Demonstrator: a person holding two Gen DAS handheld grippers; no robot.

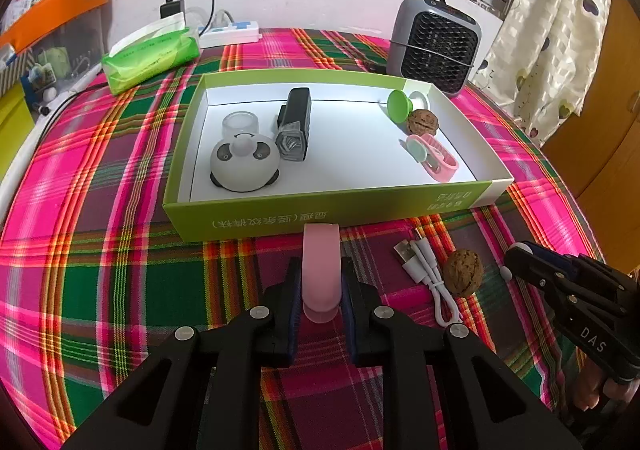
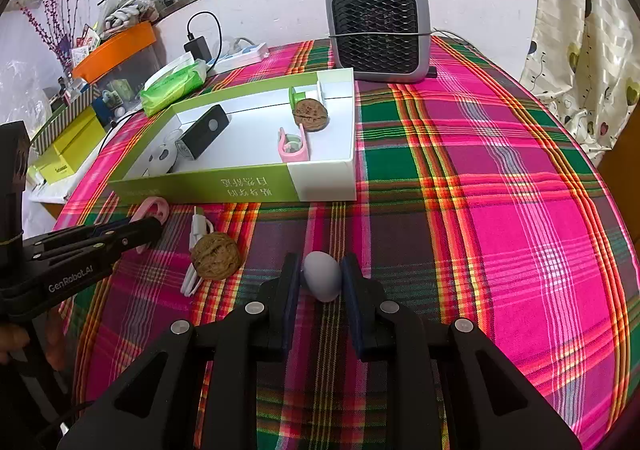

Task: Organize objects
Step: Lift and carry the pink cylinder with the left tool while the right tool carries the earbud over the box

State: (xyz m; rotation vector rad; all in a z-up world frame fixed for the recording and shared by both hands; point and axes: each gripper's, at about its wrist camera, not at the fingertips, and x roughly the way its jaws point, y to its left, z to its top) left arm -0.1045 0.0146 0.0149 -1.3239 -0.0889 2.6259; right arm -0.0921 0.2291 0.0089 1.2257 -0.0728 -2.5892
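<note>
Pink plastic fills the bottom centre of the left wrist view: the left gripper (image 1: 320, 286) has its jaws closed on a pink clip (image 1: 321, 270) lying on the plaid desk (image 1: 120, 250), its far tip just short of the box wall. At the bottom centre of the right wrist view, the right gripper (image 2: 321, 282) has its jaws clamped on a pale egg-shaped object (image 2: 322, 276). Between the two grippers lie a walnut (image 2: 216, 255) and a white USB cable (image 2: 196, 246), not yet tidied. Beyond, mid-frame, the green-and-white box (image 1: 256, 216) already holds a panda toy (image 1: 244, 164), a black flashlight (image 1: 296, 122), another walnut (image 1: 423, 122) and a second pink clip (image 1: 434, 156). Judging from this, each hand should lift clear of the near wall before moving forward, then release over bare white floor.
</note>
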